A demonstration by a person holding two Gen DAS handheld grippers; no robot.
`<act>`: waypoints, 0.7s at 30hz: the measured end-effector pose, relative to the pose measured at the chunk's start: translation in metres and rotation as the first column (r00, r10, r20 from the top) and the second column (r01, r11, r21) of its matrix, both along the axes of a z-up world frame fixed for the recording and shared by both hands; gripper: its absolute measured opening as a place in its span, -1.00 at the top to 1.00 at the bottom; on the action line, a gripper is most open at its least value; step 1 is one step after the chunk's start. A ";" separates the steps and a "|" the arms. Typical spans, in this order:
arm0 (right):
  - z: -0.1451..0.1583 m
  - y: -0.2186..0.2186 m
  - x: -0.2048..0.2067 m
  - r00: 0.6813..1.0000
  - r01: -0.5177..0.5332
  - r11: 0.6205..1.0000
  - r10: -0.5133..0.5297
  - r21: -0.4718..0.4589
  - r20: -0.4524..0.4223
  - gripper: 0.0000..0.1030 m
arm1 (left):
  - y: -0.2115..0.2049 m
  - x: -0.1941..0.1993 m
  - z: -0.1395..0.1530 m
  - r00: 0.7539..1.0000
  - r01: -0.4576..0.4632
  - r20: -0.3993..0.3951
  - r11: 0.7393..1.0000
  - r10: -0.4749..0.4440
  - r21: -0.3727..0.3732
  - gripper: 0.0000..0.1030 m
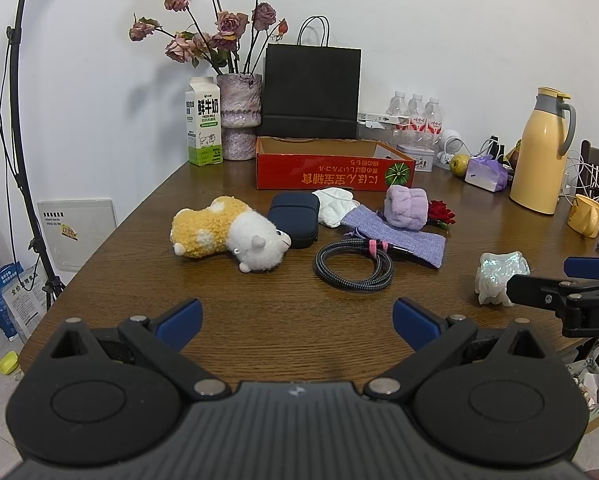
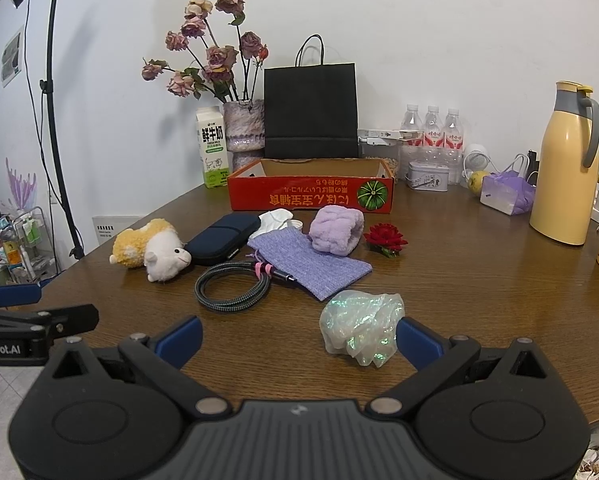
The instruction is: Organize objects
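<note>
An empty red cardboard box (image 1: 331, 172) (image 2: 311, 196) stands at the back of the wooden table. In front of it lie a yellow-white plush sheep (image 1: 227, 234) (image 2: 151, 249), a dark blue case (image 1: 293, 218) (image 2: 221, 238), a white cloth (image 1: 335, 206), a purple pouch (image 1: 395, 236) (image 2: 311, 268), a purple fluffy band (image 1: 405, 206) (image 2: 337, 230), a red flower (image 1: 441, 212) (image 2: 385, 238), a coiled cable (image 1: 353, 266) (image 2: 233, 286) and an iridescent crumpled bag (image 1: 497, 276) (image 2: 361, 324). My left gripper (image 1: 297, 322) is open and empty above the near table edge. My right gripper (image 2: 297, 340) is open, its right fingertip beside the iridescent bag.
A milk carton (image 1: 203, 122), flower vase (image 1: 239, 116), black paper bag (image 1: 311, 88), water bottles (image 1: 415, 114), tin (image 1: 415, 156), yellow thermos (image 1: 541, 152) and yellow mug (image 1: 585, 216) line the back and right. A lamp stand (image 1: 23, 140) stands on the floor at left.
</note>
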State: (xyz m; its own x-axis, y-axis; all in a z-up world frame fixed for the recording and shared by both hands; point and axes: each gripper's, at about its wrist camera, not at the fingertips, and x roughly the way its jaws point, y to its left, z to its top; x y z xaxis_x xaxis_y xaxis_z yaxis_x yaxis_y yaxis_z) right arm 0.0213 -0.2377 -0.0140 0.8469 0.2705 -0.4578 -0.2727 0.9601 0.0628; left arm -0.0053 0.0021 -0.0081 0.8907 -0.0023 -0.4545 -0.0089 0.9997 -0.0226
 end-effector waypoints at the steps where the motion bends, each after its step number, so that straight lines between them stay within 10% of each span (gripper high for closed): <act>1: 0.000 0.000 0.000 1.000 0.000 1.000 0.000 0.000 0.000 -1.00 | 0.000 0.000 0.000 1.000 0.000 0.000 1.000 0.000 0.001 -1.00; 21: -0.006 -0.001 0.008 1.000 0.001 1.000 -0.001 -0.019 0.002 -1.00 | -0.003 0.007 -0.002 1.000 0.014 0.000 1.000 -0.014 0.004 -1.00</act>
